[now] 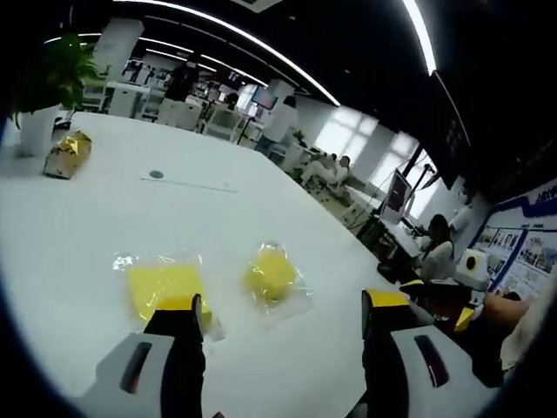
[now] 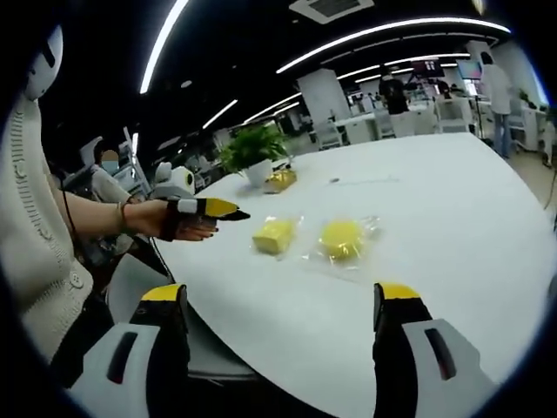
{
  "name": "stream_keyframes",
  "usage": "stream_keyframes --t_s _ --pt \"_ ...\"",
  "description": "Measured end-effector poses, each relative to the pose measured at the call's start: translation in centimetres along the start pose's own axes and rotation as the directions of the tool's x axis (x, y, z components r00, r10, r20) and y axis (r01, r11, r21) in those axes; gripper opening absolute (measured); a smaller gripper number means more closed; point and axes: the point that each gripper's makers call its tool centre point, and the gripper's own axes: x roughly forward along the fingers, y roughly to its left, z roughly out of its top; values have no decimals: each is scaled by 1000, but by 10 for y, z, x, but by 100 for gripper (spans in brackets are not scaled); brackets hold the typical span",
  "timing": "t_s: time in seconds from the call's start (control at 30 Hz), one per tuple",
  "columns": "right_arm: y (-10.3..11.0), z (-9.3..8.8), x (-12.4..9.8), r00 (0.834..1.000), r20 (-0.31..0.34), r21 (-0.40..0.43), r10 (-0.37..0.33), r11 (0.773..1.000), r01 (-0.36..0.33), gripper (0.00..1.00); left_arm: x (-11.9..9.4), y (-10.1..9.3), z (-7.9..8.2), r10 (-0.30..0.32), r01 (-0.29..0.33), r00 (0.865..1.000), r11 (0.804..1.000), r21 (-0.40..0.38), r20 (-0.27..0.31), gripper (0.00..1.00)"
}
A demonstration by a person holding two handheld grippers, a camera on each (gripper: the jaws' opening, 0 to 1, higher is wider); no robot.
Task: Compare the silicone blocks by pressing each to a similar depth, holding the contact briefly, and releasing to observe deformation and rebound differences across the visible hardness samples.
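Two yellow silicone blocks in clear bags lie side by side on the white table. One is a square block, the other a round block. My left gripper stands open, and its left jaw overlaps the square block's near edge in its own view. In the right gripper view a hand holds the left gripper in the air, apart from the square block and to its left. My right gripper is open with nothing between its jaws, hanging back over the table's near edge, well short of both blocks.
A potted plant and a gold-wrapped box stand at the table's far end. A small dark disc sits mid-table. A person's sleeve is close on the left. Several people sit at desks behind.
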Motion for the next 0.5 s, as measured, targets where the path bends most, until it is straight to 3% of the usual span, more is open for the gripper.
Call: stream_keyframes --t_s 0.07,0.2,0.3,0.5 --pt "-2 -2 0 1000 -1 16 -2 1000 2 80 15 -1 5 -8 9 1000 998 -55 21 73" --pt "-6 -5 1 1000 2 43 -9 999 9 79 44 3 8 10 -9 1000 996 -93 8 75" --pt "-8 -10 3 1000 -9 66 -17 998 17 78 65 11 8 34 -38 999 988 -152 -33 74" --pt "-17 -13 5 1000 -2 102 -31 994 31 77 97 28 13 75 -89 993 983 -159 -88 74"
